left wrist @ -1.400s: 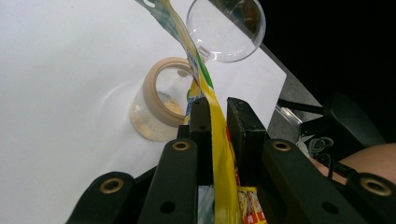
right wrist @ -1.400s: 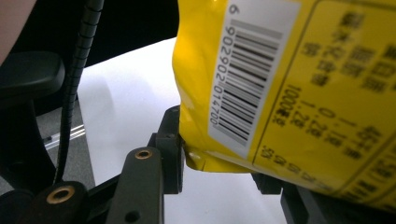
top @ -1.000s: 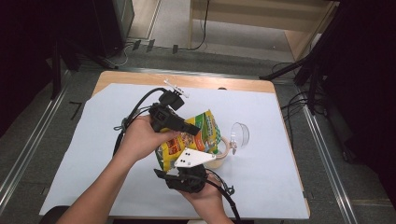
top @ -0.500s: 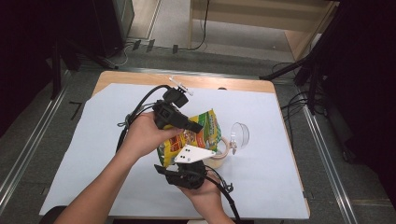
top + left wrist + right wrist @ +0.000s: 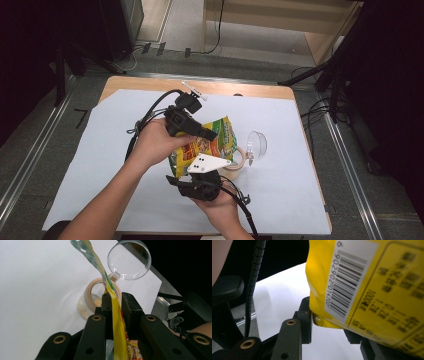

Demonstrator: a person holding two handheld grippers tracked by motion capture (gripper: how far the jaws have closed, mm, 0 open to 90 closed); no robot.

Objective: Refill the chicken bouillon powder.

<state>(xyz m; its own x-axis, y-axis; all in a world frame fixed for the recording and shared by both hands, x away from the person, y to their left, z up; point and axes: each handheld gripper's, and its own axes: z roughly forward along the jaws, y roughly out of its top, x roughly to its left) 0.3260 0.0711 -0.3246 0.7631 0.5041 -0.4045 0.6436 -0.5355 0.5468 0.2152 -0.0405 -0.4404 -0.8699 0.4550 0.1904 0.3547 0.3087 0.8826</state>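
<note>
A yellow and green snack bag [image 5: 210, 142] hangs tilted above an open clear jar with a beige rim [image 5: 239, 165]; the jar's clear lid [image 5: 257, 144] is flipped back to its right. My left gripper [image 5: 207, 134] comes in from the left and is shut on the bag's upper edge. In the left gripper view the jaws [image 5: 117, 300] pinch the thin bag [image 5: 117, 322] straight over the jar mouth [image 5: 93, 293], with the lid [image 5: 128, 260] beyond it. My right gripper [image 5: 197, 172] holds the bag's lower end from below. In the right gripper view the bag's barcode side [image 5: 367, 285] sits between the jaws [image 5: 329, 322], pressed by the left pad [image 5: 305, 320].
A white sheet [image 5: 300, 190] covers the wooden table [image 5: 240, 89]. A small white object [image 5: 192, 91] lies near the back edge. Black cables [image 5: 150, 112] trail from the left gripper across the sheet. Metal rails and floor cables flank the table.
</note>
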